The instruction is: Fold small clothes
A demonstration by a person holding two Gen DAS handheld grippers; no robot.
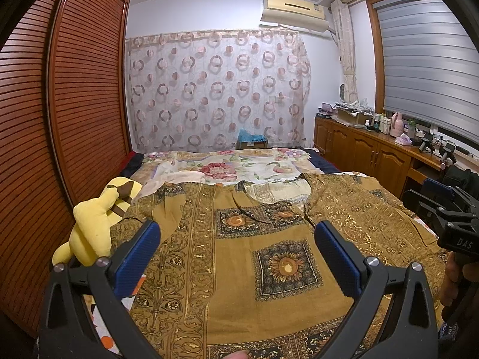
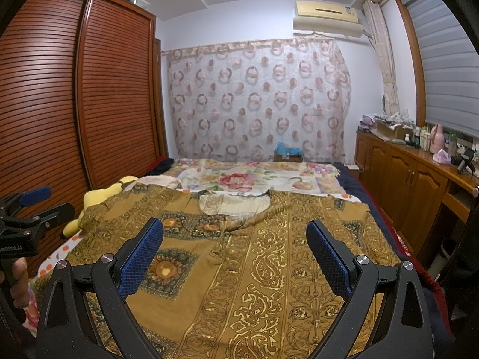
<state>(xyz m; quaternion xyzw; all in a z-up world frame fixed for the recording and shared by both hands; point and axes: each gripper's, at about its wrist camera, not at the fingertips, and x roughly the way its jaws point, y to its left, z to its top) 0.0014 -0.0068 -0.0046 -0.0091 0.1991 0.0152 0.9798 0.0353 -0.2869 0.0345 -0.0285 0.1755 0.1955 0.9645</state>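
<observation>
A mustard-brown patterned shirt (image 1: 239,257) with gold print and sunflower squares lies spread flat on the bed, neckline away from me; it also shows in the right wrist view (image 2: 239,257). My left gripper (image 1: 236,233) is open above the shirt's left half, holding nothing. My right gripper (image 2: 235,233) is open above the shirt's middle and right half, holding nothing. The right gripper's body shows at the right edge of the left wrist view (image 1: 449,218). The left gripper's body shows at the left edge of the right wrist view (image 2: 27,218).
A yellow plush toy (image 1: 95,224) lies at the bed's left edge beside the brown slatted wardrobe (image 1: 60,119). A floral sheet (image 1: 227,164) covers the far bed. A wooden cabinet (image 1: 368,152) with bottles stands right, under a window blind. A patterned curtain hangs behind.
</observation>
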